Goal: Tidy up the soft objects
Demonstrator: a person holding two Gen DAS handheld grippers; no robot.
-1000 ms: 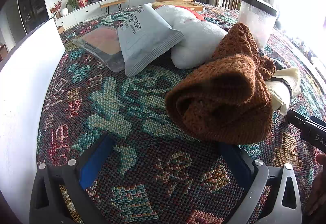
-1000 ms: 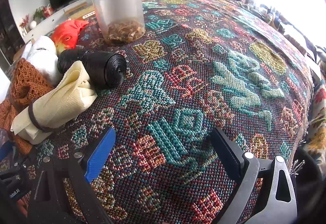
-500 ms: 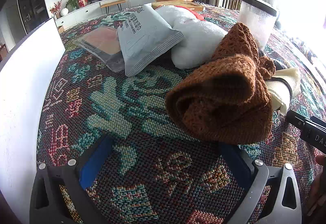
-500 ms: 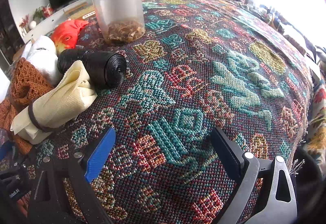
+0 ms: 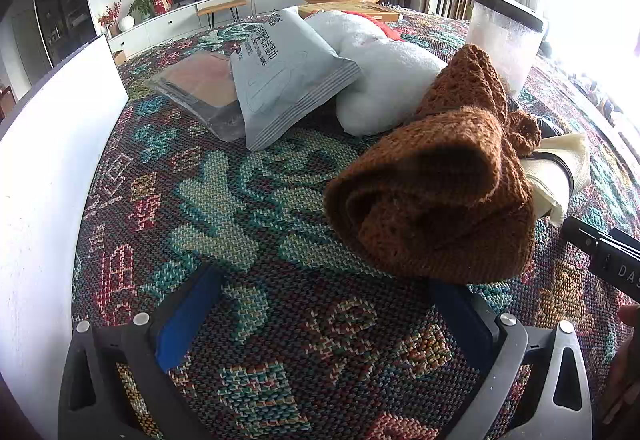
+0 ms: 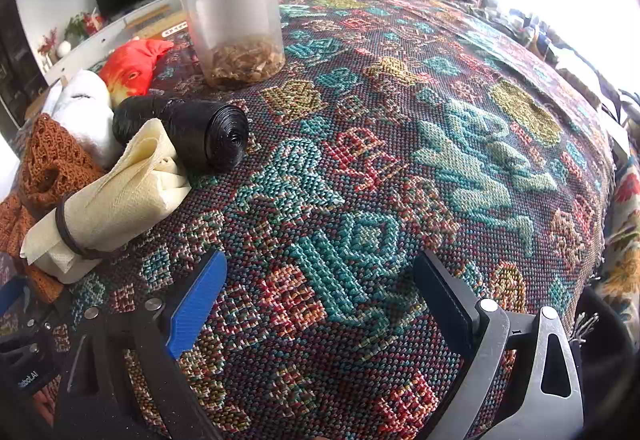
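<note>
A rumpled brown knitted cloth point(image 5: 436, 196) lies on the patterned table cover, just ahead of my left gripper point(image 5: 324, 304), which is open with nothing between its fingers. Behind it rest a white plush point(image 5: 384, 80), a grey pouch point(image 5: 284, 80) and a clear bag with pink contents point(image 5: 200, 84). In the right wrist view, a cream cloth roll bound by a dark band point(image 6: 108, 200), a black bag roll point(image 6: 188, 128) and a red fish plush point(image 6: 132, 66) lie at the left. My right gripper point(image 6: 320, 288) is open over bare cover.
A clear jar with a black lid point(image 6: 232, 20) stands behind the black roll. A white board point(image 5: 48, 160) rises along the table's left side. The patterned cover point(image 6: 440, 144) stretches to the right edge. The other gripper's body point(image 5: 604, 256) shows at right.
</note>
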